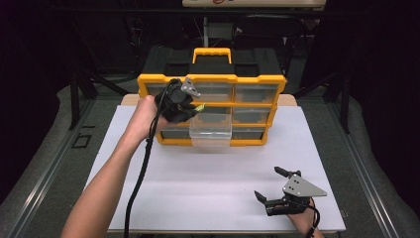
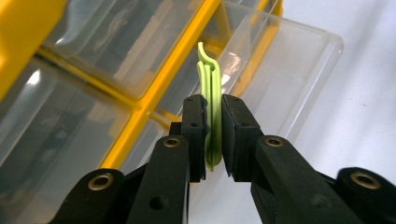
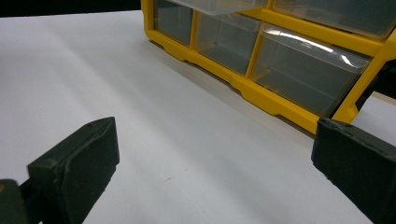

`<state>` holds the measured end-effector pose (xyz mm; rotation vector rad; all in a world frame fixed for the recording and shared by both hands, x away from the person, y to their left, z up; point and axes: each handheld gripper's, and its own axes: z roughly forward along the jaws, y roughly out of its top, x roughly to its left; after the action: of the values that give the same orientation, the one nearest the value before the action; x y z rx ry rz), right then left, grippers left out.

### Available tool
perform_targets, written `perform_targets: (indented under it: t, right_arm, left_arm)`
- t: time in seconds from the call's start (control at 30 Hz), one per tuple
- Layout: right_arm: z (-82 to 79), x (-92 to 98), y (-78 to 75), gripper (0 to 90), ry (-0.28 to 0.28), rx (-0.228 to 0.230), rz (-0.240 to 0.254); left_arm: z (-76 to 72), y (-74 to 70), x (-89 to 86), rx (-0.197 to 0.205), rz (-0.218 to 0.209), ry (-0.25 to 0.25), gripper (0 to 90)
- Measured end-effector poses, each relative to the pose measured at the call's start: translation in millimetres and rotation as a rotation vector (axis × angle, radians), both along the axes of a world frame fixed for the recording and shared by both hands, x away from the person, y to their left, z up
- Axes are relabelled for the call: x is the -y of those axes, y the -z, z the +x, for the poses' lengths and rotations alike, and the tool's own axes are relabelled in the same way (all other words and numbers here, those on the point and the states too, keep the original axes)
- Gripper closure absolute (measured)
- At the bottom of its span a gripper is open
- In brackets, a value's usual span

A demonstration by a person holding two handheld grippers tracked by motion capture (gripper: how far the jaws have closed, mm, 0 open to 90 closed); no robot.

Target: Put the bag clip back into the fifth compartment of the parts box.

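The high view took in the whole table (image 1: 163,198) with the yellow organizer (image 1: 213,109), one clear drawer (image 1: 210,133) pulled out. The left gripper (image 1: 194,108) hung over that drawer. Its own view resolved what the high view left tiny: a green clip (image 2: 212,116) pinched between its pads (image 2: 195,135). The right gripper (image 1: 271,186) rested near the table's front, jaws spread with nothing between.

No legible text or markings

Left tongs (image 1: 190,110) raised, jaws clamped, right tongs (image 1: 270,186) low, jaws wide apart
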<state>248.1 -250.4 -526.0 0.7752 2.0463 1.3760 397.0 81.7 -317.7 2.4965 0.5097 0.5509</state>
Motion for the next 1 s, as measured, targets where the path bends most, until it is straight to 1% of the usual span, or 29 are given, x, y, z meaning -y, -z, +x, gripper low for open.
perform_targets:
  t: [0.03,0.1,0.13,0.17,0.23,0.27,0.33,0.5,0.53,0.6,0.7,0.83,0.93,1.0]
  right_arm:
    - [-0.1,0.0,0.0,0.3,0.0,-0.001,0.0]
    - [-0.2,-0.2,0.0,0.3,-0.001,-0.001,0.0]
    - [-0.1,-0.2,0.0,0.3,-0.002,-0.001,-0.001]
    - [0.1,-0.1,0.1,0.3,-0.002,-0.001,-0.001]
    - [0.3,-0.1,0.3,0.3,-0.003,-0.001,0.0]
    - [0.3,-0.2,0.3,0.3,-0.003,-0.001,-0.001]
    - [0.2,-0.2,0.2,0.3,-0.003,-0.002,-0.001]
    - [0.1,-0.1,0.2,0.3,-0.003,-0.003,-0.003]
    - [0.5,-0.1,0.4,0.3,-0.004,-0.003,-0.003]
    - [0.6,-0.2,0.5,0.3,-0.004,-0.003,-0.003]
    - [0.4,0.0,0.5,0.3,-0.003,-0.002,-0.001]
    - [0.4,0.2,0.5,0.3,-0.001,-0.003,0.0]
    - [0.5,0.2,0.5,0.3,-0.002,-0.004,-0.001]
    - [0.6,0.1,0.6,0.3,-0.001,-0.005,-0.001]
  left_arm:
    - [0.0,1.0,2.0,-0.006,-0.007,0.002,80.4]
    - [0.4,2.3,5.3,-0.009,-0.002,0.011,80.4]
    - [0.4,3.4,7.0,-0.014,-0.008,0.012,80.4]
    - [1.2,3.9,8.1,-0.02,-0.006,0.023,80.4]
    - [1.6,5.7,11.1,-0.023,-0.01,0.025,80.4]
    - [2.6,6.2,12.1,-0.029,-0.004,0.035,80.4]
    - [3.5,8.7,14.9,-0.038,-0.01,0.039,80.4]
    - [5.4,13.6,20.6,-0.055,0.003,0.048,80.3]
    - [6.6,15.4,22.9,-0.067,0.009,0.057,80.3]
    - [7.1,16.5,24.1,-0.072,0.012,0.059,80.3]
    - [9.0,21.3,28.4,-0.088,0.03,0.068,80.3]
    - [10.8,25.1,30.1,-0.098,0.044,0.069,80.3]
    - [13.5,28.3,30.3,-0.118,0.043,0.071,80.3]
    - [13.9,29.1,30.5,-0.121,0.042,0.074,80.2]
